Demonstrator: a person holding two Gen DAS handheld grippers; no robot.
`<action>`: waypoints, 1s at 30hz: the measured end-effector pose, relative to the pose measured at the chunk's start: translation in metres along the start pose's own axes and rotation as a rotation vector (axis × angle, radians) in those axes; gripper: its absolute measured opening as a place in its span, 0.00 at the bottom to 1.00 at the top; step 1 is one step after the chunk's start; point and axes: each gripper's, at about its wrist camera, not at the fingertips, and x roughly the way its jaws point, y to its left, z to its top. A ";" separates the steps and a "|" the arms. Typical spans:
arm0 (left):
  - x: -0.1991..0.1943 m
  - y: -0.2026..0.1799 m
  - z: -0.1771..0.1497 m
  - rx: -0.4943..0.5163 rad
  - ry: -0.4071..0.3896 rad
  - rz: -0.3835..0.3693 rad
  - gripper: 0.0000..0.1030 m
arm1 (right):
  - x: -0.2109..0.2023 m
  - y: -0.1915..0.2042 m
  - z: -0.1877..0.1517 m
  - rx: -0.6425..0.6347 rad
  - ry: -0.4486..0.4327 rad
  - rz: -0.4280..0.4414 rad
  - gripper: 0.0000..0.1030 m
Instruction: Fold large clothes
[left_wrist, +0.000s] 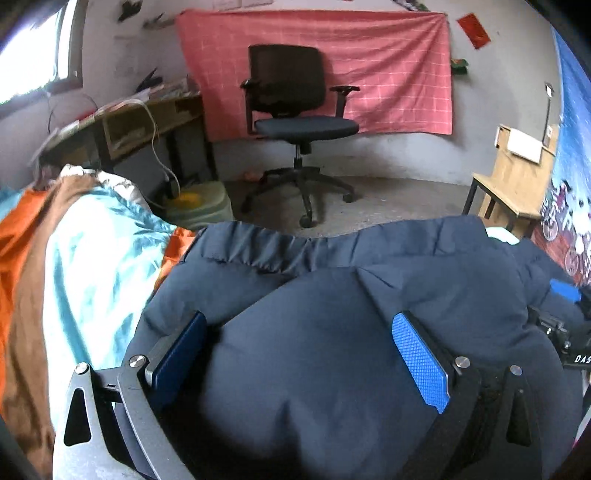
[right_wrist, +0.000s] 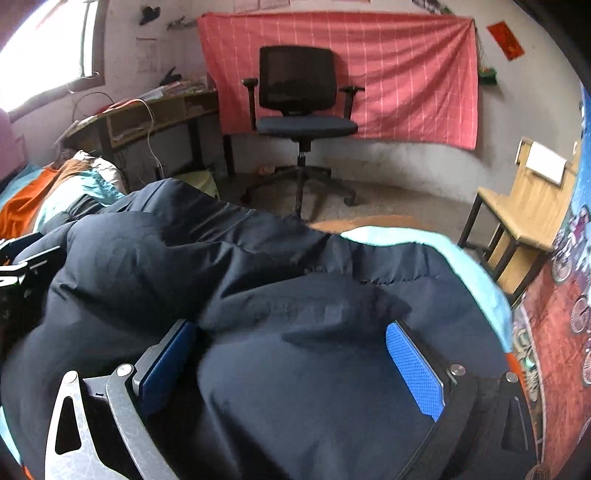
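The navy padded jacket (left_wrist: 332, 350) bulges on the bed between the spread, unclenched left gripper (left_wrist: 301, 365) and right gripper (right_wrist: 291, 369); its puffy, slick fabric could spring unfolded.

- Bed (left_wrist: 92, 258), left and lower frame: light-blue and orange bedding.
- Dark navy padded jacket (left_wrist: 314, 350), lying on it, centre.

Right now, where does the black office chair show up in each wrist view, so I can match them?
Left wrist: office chair upper centre, beyond the navy jacket.
Right wrist: office chair upper centre, again beyond the jacket.
Shared landmark: the pink checked cloth on the wall behind it.
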 end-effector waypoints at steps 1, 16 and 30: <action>0.006 0.002 0.002 -0.009 0.006 -0.013 0.98 | 0.007 -0.004 0.002 0.013 0.010 0.008 1.00; 0.014 0.036 0.014 -0.151 -0.011 -0.154 0.99 | 0.034 -0.048 0.001 0.180 0.007 0.152 1.00; -0.013 0.033 -0.008 -0.154 -0.085 -0.135 0.99 | 0.004 -0.046 -0.016 0.197 -0.110 0.088 1.00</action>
